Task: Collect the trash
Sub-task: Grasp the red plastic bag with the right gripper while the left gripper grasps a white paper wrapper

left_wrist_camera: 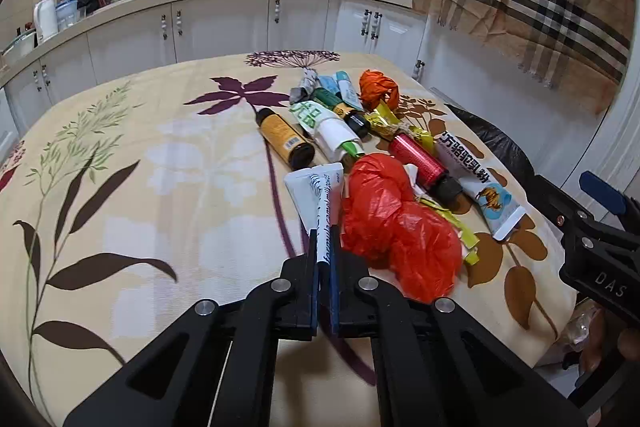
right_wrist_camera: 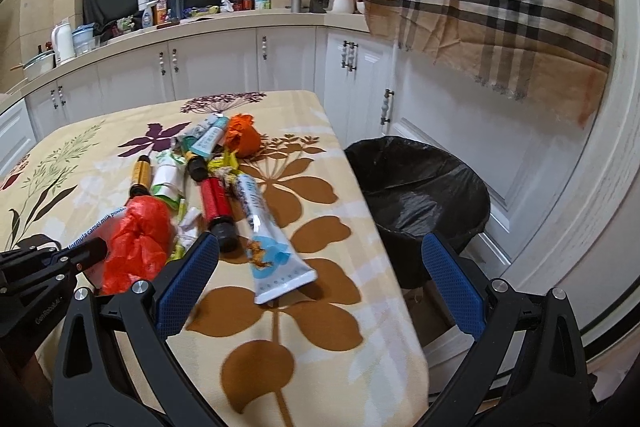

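Tablecloth underneath, left tongs pinch the white sachet.

On the white sachet pinched in my left gripper I can read "formula camel milk powder" in blue, clearest from my right wrist view. From the left wrist view, the black body of my right gripper carries white letters "DAS". My left gripper's arm shows small white lettering starting "GenRobot", the rest too small to tell. The long white tube with the tiger picture bears large black Chinese characters I cannot make out. The green-and-white pack also shows Chinese characters, unreadable.
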